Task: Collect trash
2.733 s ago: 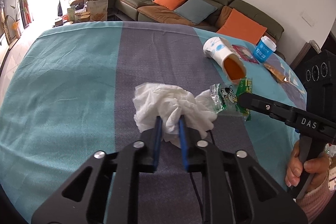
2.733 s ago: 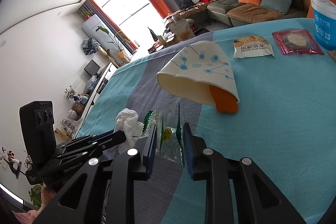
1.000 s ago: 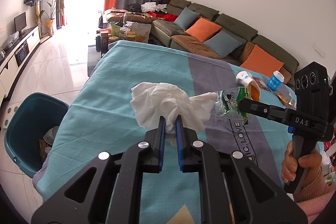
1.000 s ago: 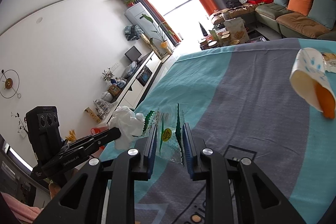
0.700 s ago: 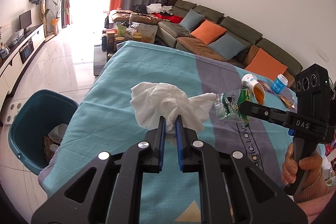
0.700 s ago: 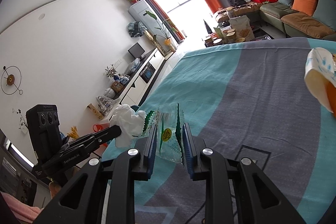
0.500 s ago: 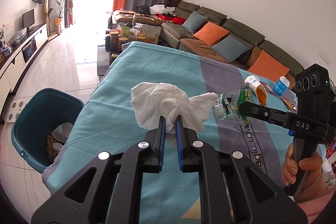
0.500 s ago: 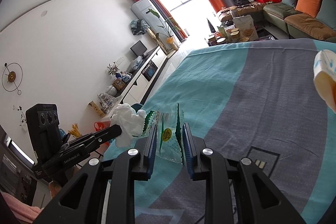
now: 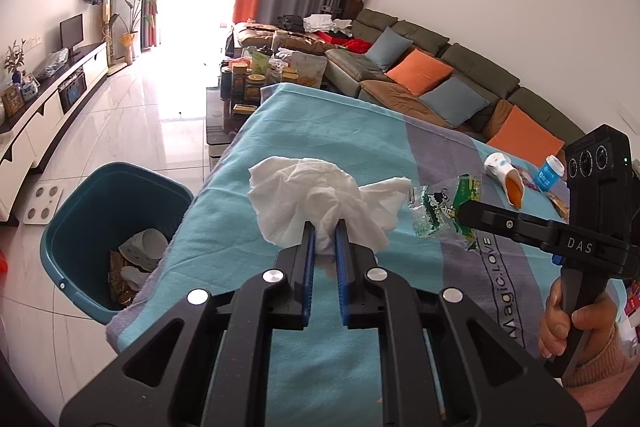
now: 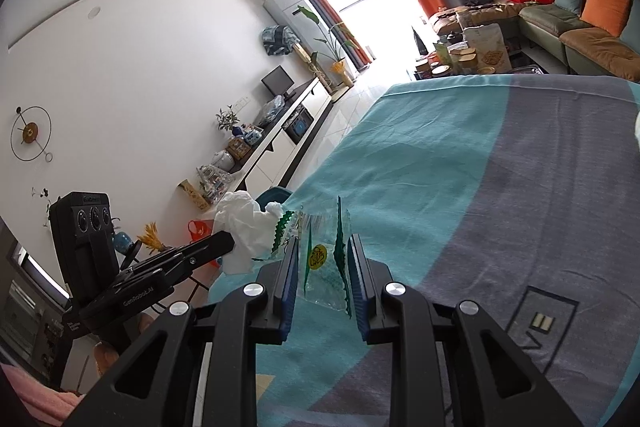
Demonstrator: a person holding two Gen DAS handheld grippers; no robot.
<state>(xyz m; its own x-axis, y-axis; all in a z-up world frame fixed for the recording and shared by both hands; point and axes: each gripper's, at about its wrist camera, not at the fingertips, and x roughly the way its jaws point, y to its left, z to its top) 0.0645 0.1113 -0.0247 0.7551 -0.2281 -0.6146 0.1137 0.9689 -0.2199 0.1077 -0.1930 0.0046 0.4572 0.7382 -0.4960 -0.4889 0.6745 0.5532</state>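
My left gripper (image 9: 324, 227) is shut on a crumpled white tissue (image 9: 316, 199) and holds it in the air above the table's left end. My right gripper (image 10: 322, 243) is shut on a clear plastic wrapper with green print (image 10: 320, 259); it also shows in the left wrist view (image 9: 442, 211), just right of the tissue. A teal trash bin (image 9: 80, 223) with some waste inside stands on the floor to the lower left of the table. In the right wrist view the tissue (image 10: 244, 227) hides most of the bin (image 10: 272, 195).
The table wears a teal and grey cloth (image 9: 400, 155). At its far right lie a tipped white cup with orange spill (image 9: 504, 175), a blue cup (image 9: 550, 173) and snack packets. A sofa (image 9: 440, 75) and a cluttered coffee table (image 9: 260, 75) stand behind.
Both grippers have lifted off the table with their loads and moved left toward the table's end. The bin has come into view and grown closer.
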